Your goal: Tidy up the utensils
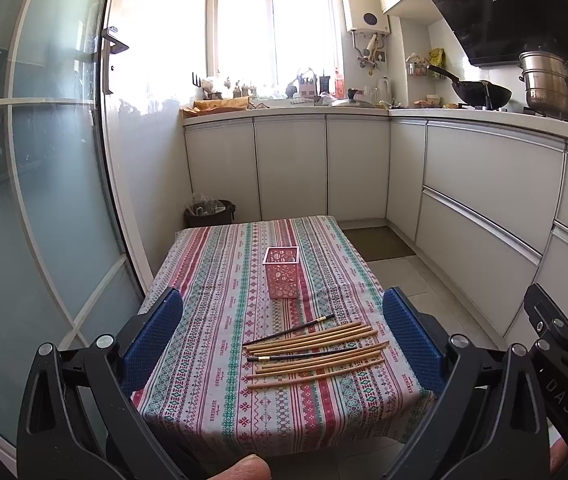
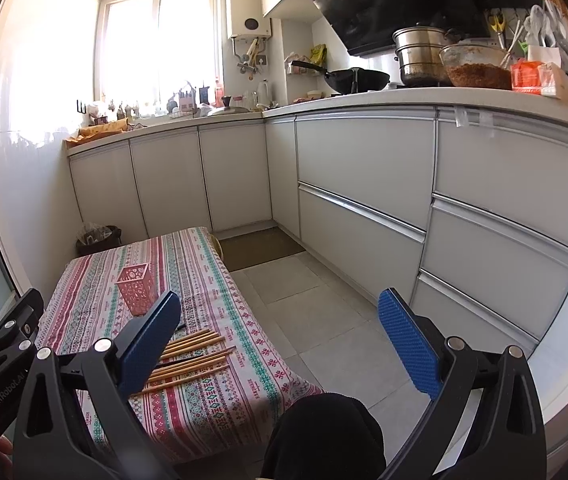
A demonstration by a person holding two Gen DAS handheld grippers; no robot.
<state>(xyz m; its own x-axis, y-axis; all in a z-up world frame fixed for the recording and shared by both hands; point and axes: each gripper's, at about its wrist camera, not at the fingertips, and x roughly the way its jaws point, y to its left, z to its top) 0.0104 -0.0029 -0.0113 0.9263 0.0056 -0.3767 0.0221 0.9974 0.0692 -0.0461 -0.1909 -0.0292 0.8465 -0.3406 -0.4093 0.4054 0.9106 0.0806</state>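
Wooden and black chopsticks (image 1: 316, 354) lying side by side near the front of the striped table (image 1: 212, 400), behind them an upright pink holder (image 1: 282, 272), above it both left tongs (image 1: 284, 340) and right tongs (image 2: 280, 344) wide open, empty.

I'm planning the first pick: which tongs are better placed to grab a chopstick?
Left, probably. The left tongs are open with the chopsticks lying between their fingers, the pink holder straight ahead. The right tongs, also open, point mostly at the floor; the chopsticks sit off to their left.
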